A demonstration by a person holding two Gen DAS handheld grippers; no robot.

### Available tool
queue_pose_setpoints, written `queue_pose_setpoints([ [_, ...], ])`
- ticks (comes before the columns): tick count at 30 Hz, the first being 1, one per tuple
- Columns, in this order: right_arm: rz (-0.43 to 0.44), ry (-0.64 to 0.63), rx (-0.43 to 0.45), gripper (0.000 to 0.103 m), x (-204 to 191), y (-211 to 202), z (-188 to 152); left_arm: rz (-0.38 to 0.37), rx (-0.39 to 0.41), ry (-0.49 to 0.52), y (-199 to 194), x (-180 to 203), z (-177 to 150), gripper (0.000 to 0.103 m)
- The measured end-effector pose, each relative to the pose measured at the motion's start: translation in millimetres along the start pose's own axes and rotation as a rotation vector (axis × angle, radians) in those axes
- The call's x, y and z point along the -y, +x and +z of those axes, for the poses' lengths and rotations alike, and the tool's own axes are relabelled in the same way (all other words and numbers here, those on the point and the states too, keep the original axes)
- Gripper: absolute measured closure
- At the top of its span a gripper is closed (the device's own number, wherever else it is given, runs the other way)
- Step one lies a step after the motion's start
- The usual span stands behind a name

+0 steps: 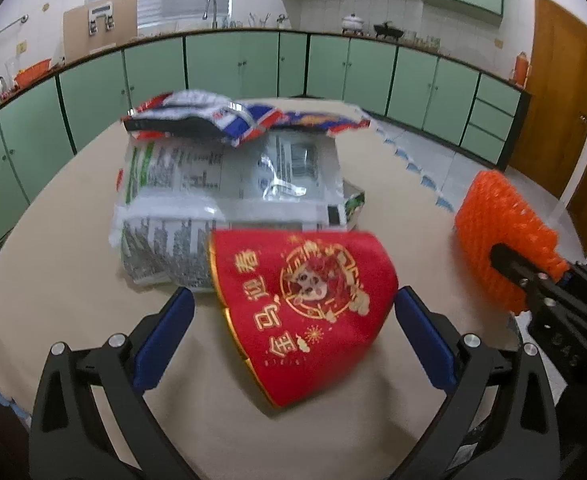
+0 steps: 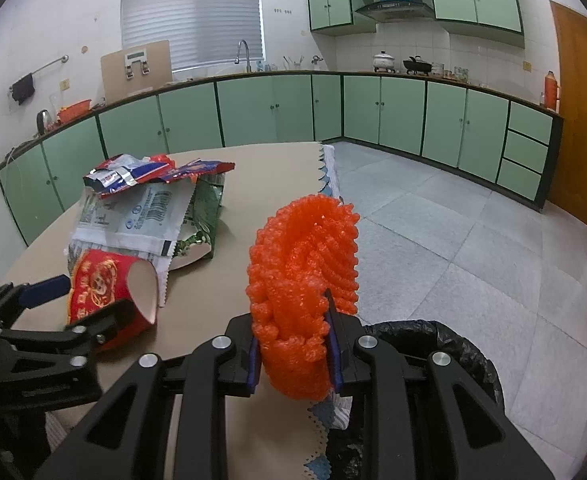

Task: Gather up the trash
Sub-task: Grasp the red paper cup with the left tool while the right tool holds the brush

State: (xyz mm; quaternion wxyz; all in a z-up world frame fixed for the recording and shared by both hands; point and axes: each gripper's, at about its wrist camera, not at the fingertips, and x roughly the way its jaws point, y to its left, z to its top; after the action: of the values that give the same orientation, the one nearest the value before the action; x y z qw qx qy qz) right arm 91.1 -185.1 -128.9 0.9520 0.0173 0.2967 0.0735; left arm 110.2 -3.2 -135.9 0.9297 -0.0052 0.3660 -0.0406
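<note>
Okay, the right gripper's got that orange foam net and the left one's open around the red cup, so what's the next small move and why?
Probably close the left gripper on the red cup. Its jaws stand wide open with the cup lying on its side between them, pads not yet touching it. The right gripper is already shut on the foam net, above the table edge beside the black-lined bin, so it could drop that next.

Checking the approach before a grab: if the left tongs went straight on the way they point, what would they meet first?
Most likely the red paper cup with gold print, lying on its side between the open left tongs. Beyond it lies the crumpled white printed bag. Depth is uncertain.
</note>
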Motion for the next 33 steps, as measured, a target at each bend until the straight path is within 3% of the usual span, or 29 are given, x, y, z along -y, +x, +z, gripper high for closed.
queue_pose_setpoints([
  [12,0.006,-0.005,-0.006,0.077,0,3,0,-0.002,-0.015,0.037,19,9,-5,0.008],
  [14,0.012,-0.008,-0.005,0.077,0,3,0,-0.033,-0.002,0.026,17,7,-7,0.028],
  [17,0.014,-0.007,0.001,0.077,0,1,0,-0.054,0.013,0.022,12,4,-8,0.038],
  [18,0.016,-0.007,0.003,0.077,1,1,0,-0.066,0.016,0.019,10,2,-8,0.056],
  [26,0.02,-0.012,0.028,0.077,5,-10,0,-0.108,0.051,0.016,-15,-1,-11,0.057],
  [33,-0.018,0.021,0.065,0.077,30,-35,0,-0.177,0.107,0.078,-40,24,2,0.057],
])
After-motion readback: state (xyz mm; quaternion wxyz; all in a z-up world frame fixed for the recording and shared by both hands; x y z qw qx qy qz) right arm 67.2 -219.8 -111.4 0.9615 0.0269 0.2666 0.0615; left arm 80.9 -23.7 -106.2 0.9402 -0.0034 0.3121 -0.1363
